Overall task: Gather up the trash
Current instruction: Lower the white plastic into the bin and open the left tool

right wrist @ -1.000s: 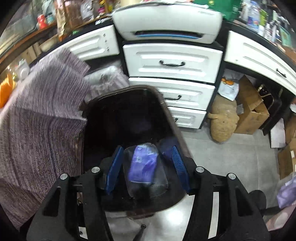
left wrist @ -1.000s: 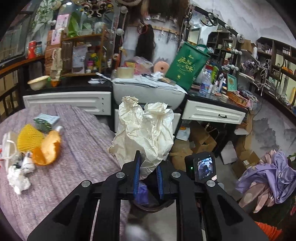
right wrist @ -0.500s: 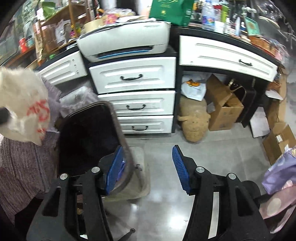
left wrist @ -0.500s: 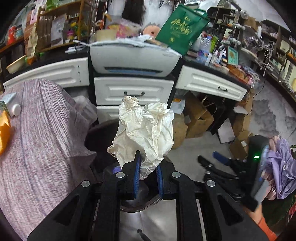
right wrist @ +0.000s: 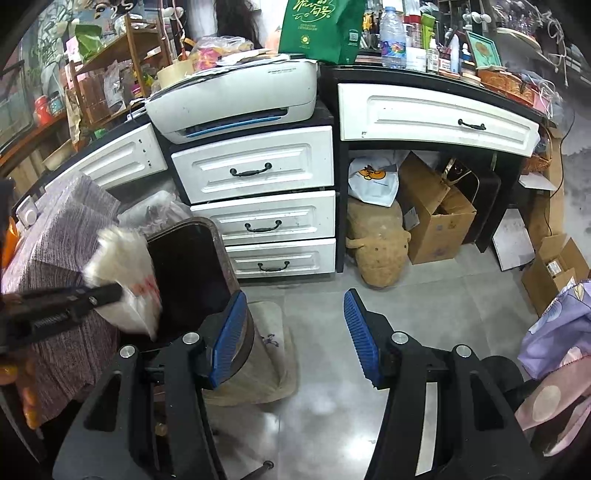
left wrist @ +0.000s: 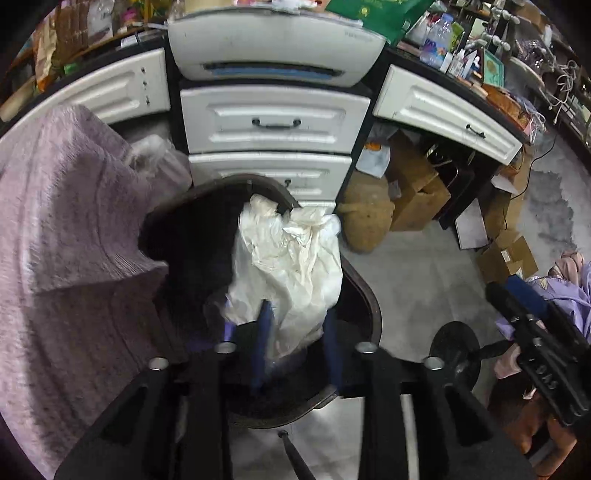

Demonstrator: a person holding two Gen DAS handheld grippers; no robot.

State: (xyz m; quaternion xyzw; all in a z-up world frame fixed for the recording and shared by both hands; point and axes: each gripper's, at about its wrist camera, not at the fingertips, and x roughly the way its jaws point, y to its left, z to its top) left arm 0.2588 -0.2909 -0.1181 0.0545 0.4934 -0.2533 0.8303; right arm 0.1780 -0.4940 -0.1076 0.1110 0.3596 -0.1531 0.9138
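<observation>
My left gripper (left wrist: pixel 297 343) hangs over the dark trash bin (left wrist: pixel 364 291), its blue pads blurred and spread apart, with the crumpled cream plastic bag (left wrist: pixel 291 266) between them; I cannot tell whether either pad touches it. The bag sits over the bin's mouth, its lower end down inside. In the right view the same bag (right wrist: pixel 129 284) is smeared by motion and shows red print that I cannot read. My right gripper (right wrist: pixel 295 332) is wide open and holds nothing, out over the grey floor just right of the bin (right wrist: pixel 221 266). On the far counter the green bag (right wrist: pixel 317 26) carries pale lettering too small for me to read. The printer (right wrist: pixel 240 99) has a faint line of text that I cannot make out. The purple cloth (left wrist: pixel 74 251) hides the bin's left side.
</observation>
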